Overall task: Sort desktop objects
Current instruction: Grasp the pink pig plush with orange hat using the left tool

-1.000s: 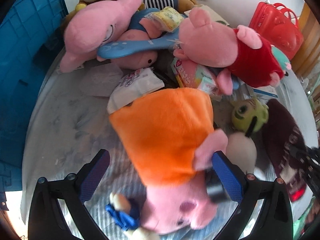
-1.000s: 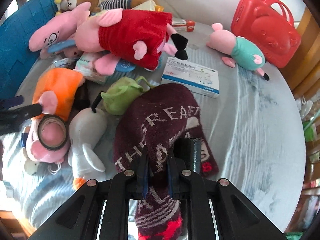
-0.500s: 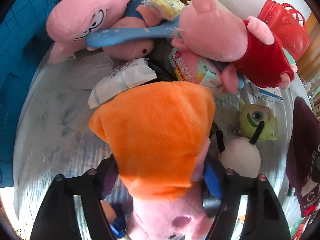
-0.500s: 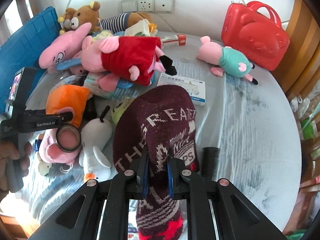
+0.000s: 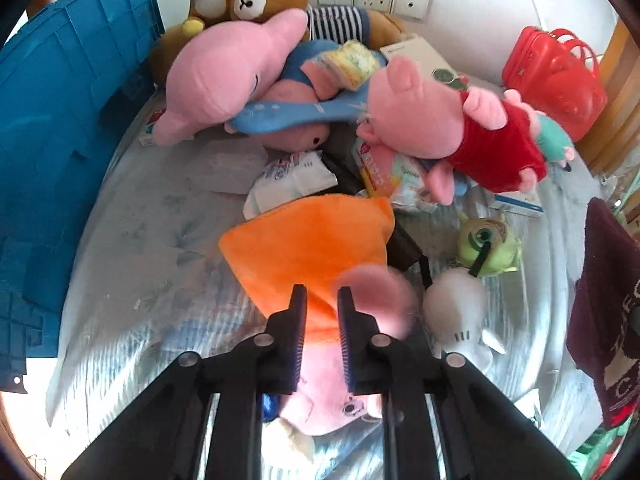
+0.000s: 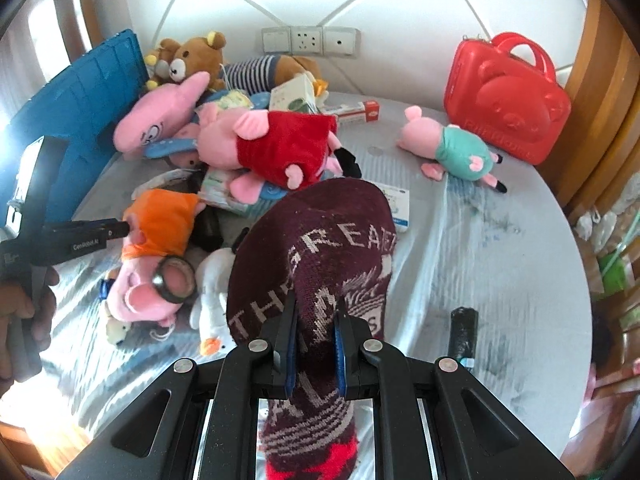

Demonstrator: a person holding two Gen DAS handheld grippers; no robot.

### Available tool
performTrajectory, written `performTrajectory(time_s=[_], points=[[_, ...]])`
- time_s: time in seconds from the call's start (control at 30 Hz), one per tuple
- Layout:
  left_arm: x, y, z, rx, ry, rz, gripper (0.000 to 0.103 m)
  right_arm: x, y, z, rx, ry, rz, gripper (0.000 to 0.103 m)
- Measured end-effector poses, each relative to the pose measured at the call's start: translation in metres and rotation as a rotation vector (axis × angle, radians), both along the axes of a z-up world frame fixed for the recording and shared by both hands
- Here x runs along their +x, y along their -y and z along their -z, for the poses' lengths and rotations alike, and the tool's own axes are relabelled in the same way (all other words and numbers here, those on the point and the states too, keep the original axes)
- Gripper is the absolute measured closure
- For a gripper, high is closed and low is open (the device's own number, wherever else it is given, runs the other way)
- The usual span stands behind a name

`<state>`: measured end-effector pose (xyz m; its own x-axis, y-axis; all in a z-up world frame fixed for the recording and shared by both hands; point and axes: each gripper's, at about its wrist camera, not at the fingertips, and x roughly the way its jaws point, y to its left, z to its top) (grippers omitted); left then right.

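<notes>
Crowding orange-dress pig (image 5: 316,248), white duck (image 5: 456,312), tape roll (image 6: 174,280)

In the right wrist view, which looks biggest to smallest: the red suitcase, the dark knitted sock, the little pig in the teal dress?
1. Dark knitted sock, though it hangs nearest the camera, so its real size is unsure.
2. Red suitcase.
3. Pig in the teal dress.
</notes>
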<state>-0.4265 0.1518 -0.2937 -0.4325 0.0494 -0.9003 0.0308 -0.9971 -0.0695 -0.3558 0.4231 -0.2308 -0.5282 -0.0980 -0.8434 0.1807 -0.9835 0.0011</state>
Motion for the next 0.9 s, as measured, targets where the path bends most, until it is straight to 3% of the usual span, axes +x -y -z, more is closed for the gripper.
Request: performTrajectory(time_s=[0.1, 0.17, 0.2, 0.6, 0.77, 0.9], points=[[0.003, 0.009, -0.006, 0.018, -0.017, -0.017, 0.083, 0.01, 0.001, -0.007, 0.003, -0.007, -0.007, 0.089], [0.003, 0.012, -0.004, 0.027, -0.029, -0.029, 0.027, 0.016, 0.001, -0.01, 0.007, -0.01, -0.01, 0.089], [0.002, 0.014, -0.003, 0.031, -0.035, -0.035, 0.019, 0.018, 0.001, -0.011, 0.009, -0.01, -0.01, 0.089], [-0.032, -0.003, 0.06, 0.041, 0.086, -0.025, 0.017, 0.029, -0.01, -0.014, 0.026, 0.002, 0.025, 0.089], [-0.039, -0.007, 0.075, 0.015, 0.098, -0.024, 0.003, 0.031, -0.014, -0.007, 0.027, 0.019, 0.044, 0.089], [-0.046, -0.009, 0.092, 0.025, 0.139, -0.017, 0.001, 0.032, -0.015, -0.002, 0.029, 0.031, 0.054, 0.089]])
